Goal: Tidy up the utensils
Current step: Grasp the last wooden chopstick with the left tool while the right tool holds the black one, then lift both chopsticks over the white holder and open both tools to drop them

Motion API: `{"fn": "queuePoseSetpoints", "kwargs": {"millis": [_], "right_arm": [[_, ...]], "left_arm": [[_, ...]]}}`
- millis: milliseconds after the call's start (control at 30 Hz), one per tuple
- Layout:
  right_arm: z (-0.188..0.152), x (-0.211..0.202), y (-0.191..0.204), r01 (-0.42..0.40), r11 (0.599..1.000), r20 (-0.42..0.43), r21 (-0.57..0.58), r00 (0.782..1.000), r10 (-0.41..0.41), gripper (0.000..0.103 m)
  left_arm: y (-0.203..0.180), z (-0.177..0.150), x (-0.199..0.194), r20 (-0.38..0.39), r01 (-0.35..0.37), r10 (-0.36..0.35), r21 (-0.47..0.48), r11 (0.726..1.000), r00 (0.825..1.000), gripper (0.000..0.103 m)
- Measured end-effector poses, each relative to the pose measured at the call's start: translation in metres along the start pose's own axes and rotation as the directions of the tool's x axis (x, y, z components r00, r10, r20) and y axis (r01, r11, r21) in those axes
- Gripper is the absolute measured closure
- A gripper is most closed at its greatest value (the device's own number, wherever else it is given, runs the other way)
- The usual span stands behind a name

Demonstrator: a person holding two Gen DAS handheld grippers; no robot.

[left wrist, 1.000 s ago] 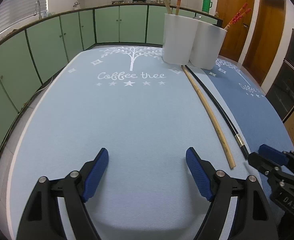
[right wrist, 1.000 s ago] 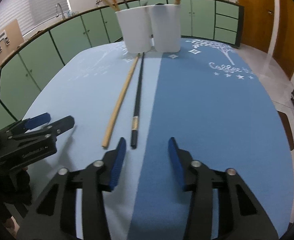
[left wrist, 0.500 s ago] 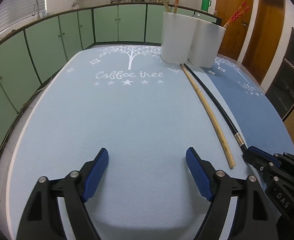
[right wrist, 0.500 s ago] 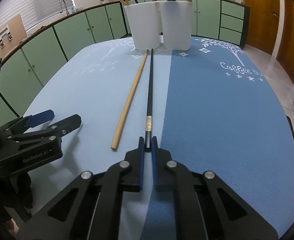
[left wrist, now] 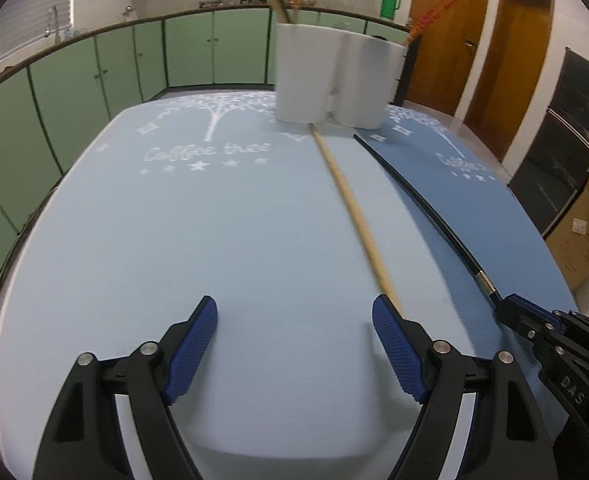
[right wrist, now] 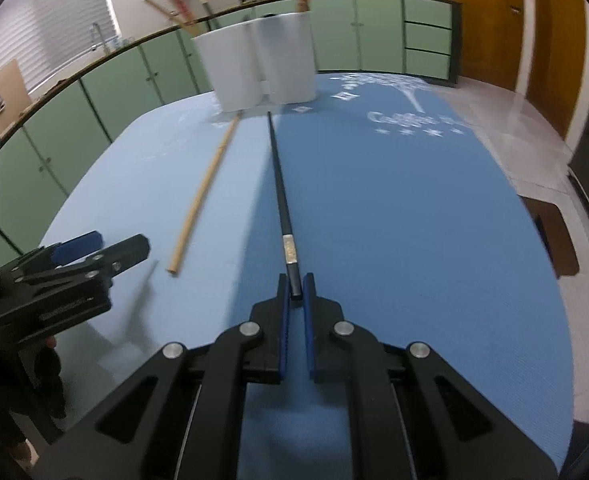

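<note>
Black chopstick (right wrist: 279,184) with metallic band, tan wooden chopstick (right wrist: 203,190), white cups (right wrist: 256,68), two-tone blue mats (left wrist: 174,240) printed white

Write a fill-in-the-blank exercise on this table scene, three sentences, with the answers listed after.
1. The right tongs are shut on the end of the ____ chopstick.
2. The wooden chopstick lies on the ____ blue mat.
3. The left tongs are ____, with nothing between them.

Missing words: black; light; open
</note>
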State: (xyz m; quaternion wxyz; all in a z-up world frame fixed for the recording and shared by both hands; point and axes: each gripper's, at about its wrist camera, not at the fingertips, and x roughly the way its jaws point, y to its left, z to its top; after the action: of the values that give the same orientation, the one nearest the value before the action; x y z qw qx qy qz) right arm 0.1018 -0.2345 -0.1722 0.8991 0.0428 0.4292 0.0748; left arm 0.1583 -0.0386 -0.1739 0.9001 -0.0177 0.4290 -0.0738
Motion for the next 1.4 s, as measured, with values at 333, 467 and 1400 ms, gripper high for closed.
{"fn": "queuePoseSetpoints", "kwargs": {"millis": [333, 467, 1400], "right_arm": [[0.0, 0.0, -0.02, -0.024, 0.998, -0.001, 0.049, 1.0, 0.024, 0.097], [0.0, 0.0, -0.02, -0.032, 0.998, 0.001, 0.047, 0.999, 0.032, 0.097], [0.0, -0.001, -0.013, 0.006, 1.0, 0.028, -0.014, 1.0, -0.005, 0.097]], "left_arm": [[-0.03, -0.001, 0.011, -0.013, -0.013, 0.014, 0.048, 0.999, 1.0, 0.029], [-0.033, -0.002, 0.012, -0.009, -0.04, 0.041, 0.061, 0.997, 0.999, 0.041], [-0.034, -0.001, -0.007, 0.041, -0.022, 0.021, 0.036, 0.999, 0.999, 0.096]]}}
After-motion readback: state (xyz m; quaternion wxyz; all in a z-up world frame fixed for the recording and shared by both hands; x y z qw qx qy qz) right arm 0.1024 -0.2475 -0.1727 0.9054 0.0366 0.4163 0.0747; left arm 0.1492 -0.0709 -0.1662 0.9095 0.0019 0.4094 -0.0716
